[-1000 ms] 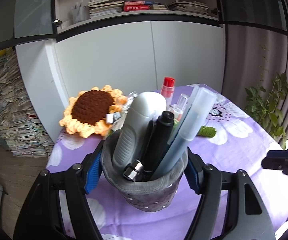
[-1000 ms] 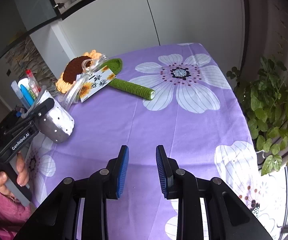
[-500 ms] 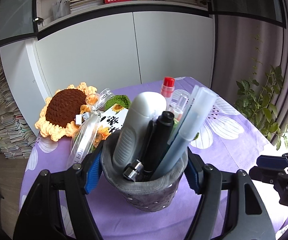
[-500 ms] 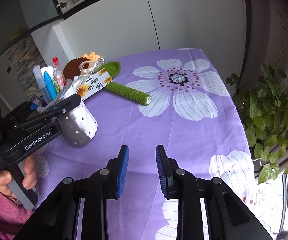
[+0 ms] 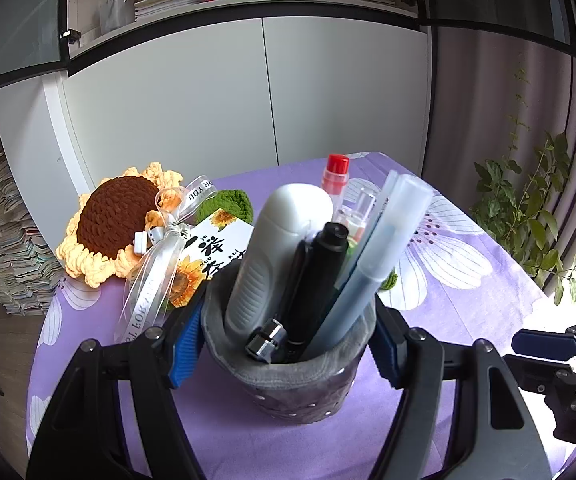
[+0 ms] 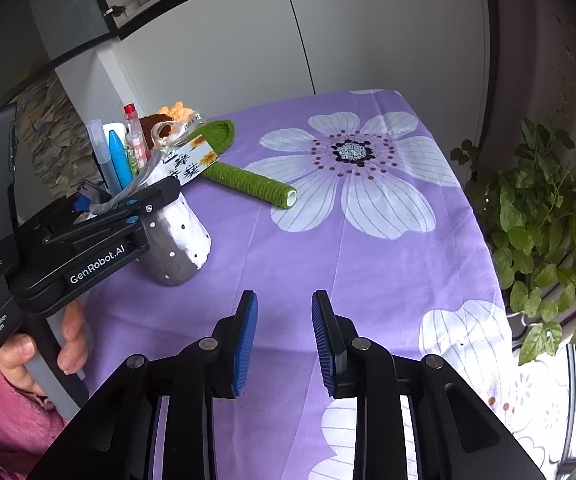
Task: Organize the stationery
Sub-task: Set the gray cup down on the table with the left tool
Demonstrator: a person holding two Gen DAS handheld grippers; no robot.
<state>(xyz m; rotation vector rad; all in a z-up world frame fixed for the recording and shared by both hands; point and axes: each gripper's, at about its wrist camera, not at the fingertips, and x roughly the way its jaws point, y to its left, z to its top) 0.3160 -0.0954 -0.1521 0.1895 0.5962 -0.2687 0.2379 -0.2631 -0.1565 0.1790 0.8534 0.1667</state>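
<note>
My left gripper (image 5: 286, 344) is shut on a grey dotted pen pot (image 5: 299, 392), holding it by its rim, tilted. The pot holds a white stapler-like tool (image 5: 276, 256), a black pen (image 5: 315, 284), a pale blue marker (image 5: 379, 252) and a red-capped tube (image 5: 335, 176). In the right wrist view the pot (image 6: 178, 248) is at the left in the left gripper (image 6: 144, 204); whether its base touches the purple cloth I cannot tell. My right gripper (image 6: 284, 340) is open and empty above the cloth at the near edge.
A crocheted sunflower (image 5: 116, 216) with a ribbon and a card lies behind the pot, and its green stem (image 6: 248, 182) stretches across the purple flowered tablecloth (image 6: 367, 248). A leafy plant (image 6: 547, 224) stands off the table's right edge. White cabinets are behind.
The left gripper has carried the pot to the right, toward the middle of the table and closer to the right gripper. The right gripper has stayed open and nearly still.
</note>
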